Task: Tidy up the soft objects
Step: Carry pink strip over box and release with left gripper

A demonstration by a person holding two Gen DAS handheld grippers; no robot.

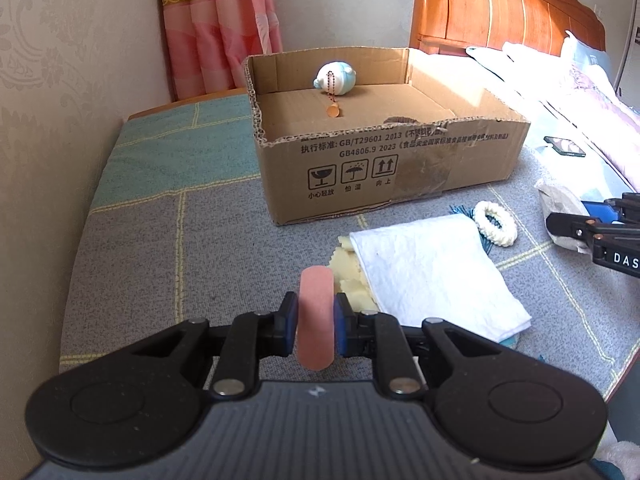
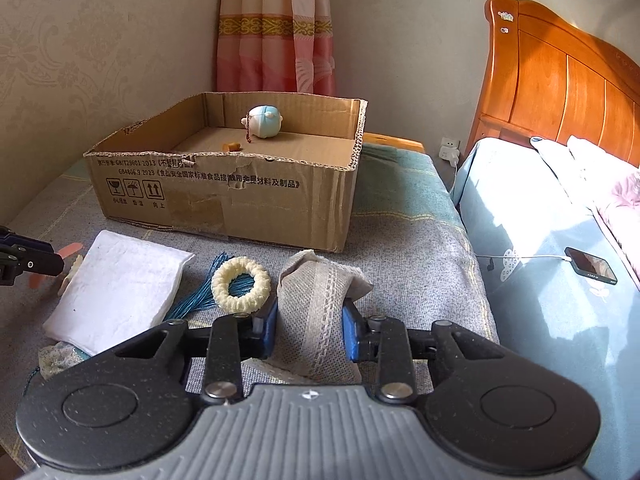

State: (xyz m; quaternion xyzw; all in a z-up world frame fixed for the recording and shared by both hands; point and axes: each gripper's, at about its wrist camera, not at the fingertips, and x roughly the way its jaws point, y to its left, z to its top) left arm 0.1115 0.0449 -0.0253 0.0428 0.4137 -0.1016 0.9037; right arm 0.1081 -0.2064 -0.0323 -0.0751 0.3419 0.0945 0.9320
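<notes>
My left gripper [image 1: 316, 326] is shut on a pink sponge pad [image 1: 316, 312], held on edge above the grey cover. My right gripper [image 2: 310, 330] is shut on a beige cloth pouch [image 2: 316, 300] that rests on the cover. An open cardboard box [image 1: 400, 160] stands ahead, also in the right wrist view [image 2: 240, 200]. A small blue-and-white plush [image 1: 335, 77] with a bead chain lies at its back wall. A folded white cloth [image 1: 432, 272], a cream scrunchie [image 1: 495, 224], yellow cloth pieces [image 1: 348, 272] and blue string [image 2: 200, 292] lie in front of the box.
A wooden headboard [image 2: 560, 80] and a bed with light blue bedding [image 2: 540, 240] are on the right. A phone [image 2: 591, 270] on a cable lies on the bed. A pink curtain [image 1: 220, 24] hangs behind the box. A wall runs along the left.
</notes>
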